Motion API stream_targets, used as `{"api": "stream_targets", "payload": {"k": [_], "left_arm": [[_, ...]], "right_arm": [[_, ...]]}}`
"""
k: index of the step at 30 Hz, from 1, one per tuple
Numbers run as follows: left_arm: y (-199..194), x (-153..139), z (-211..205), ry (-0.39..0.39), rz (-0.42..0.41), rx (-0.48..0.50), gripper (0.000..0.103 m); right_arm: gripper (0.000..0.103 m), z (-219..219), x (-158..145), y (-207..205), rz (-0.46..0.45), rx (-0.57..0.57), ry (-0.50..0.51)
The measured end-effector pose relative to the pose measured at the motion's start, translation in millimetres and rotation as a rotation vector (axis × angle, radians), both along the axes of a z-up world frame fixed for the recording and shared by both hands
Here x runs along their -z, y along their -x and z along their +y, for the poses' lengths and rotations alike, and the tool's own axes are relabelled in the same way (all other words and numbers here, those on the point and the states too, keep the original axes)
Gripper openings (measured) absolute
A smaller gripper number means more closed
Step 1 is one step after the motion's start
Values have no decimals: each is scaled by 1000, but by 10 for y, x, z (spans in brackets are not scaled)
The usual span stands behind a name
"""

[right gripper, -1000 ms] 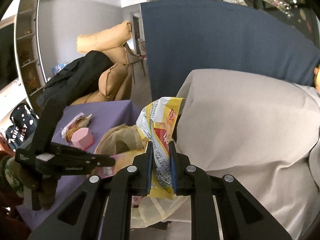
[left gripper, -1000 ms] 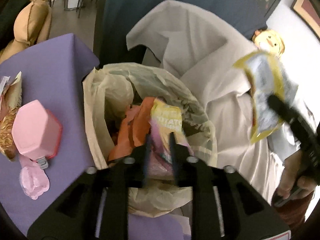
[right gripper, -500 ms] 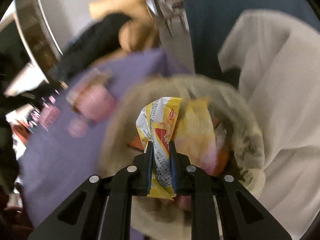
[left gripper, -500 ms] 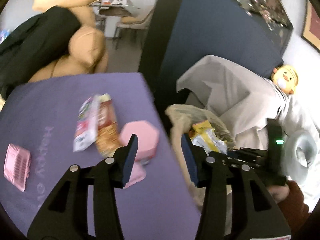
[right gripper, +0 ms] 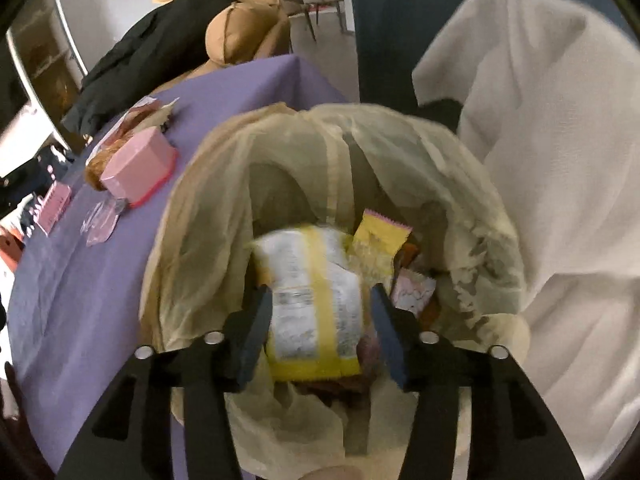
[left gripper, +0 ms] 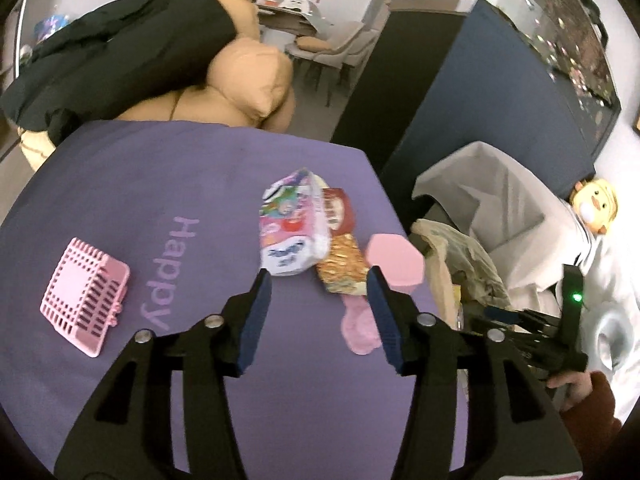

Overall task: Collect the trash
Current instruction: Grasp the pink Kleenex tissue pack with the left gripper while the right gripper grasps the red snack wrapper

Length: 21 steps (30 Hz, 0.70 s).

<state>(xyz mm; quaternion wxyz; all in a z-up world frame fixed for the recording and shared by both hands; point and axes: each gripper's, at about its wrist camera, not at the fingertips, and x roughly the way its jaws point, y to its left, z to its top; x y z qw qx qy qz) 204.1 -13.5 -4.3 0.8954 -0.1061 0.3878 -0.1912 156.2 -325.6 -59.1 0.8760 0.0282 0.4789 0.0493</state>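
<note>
My right gripper [right gripper: 318, 324] hangs over the mouth of the beige trash bag [right gripper: 200, 184], jaws opening. A yellow-and-white snack wrapper [right gripper: 312, 300] lies loose and blurred between the fingers, and the pads do not press on it; other wrappers lie below it in the bag. My left gripper [left gripper: 318, 312] hovers over the purple table [left gripper: 160, 184], jaws opening with nothing between them. Just beyond its fingertips lie a colourful snack pack [left gripper: 294, 230] and a brown-gold wrapper [left gripper: 342, 264]. A pink crumpled wrapper [left gripper: 360, 326] lies by the left gripper's right finger. In the left wrist view the trash bag [left gripper: 468, 264] hangs at the table's right edge.
A pink hexagonal box [left gripper: 394, 260] stands beside the wrappers, and a pink slatted basket [left gripper: 84, 300] sits at the left. White-draped furniture [right gripper: 540, 160] and a dark blue partition [left gripper: 480, 100] flank the bag. Tan cushions with a black coat [left gripper: 160, 40] lie beyond the table.
The left gripper swung from the bag to over the table and opened wider. The right gripper came down over the bag and let go of the yellow wrapper.
</note>
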Motion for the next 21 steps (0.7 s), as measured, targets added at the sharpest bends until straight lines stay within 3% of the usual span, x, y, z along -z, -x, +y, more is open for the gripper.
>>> {"api": "stream_targets", "payload": {"k": [5,11,16,21], "left_arm": [[-77,38,111,30,-7,-22,48],[-322,135,84,98,25,22,48],[-639,279,-87,47,56,20,48],[-876,493,-170,32,148,26,45]], "right_arm": [[50,73,-302,122,-64,6,43],[50,218,-642,163,-170,10,60],[50,310,-722,96,-187,12,12],[50,372,-714,34,-179,22,-26]]}}
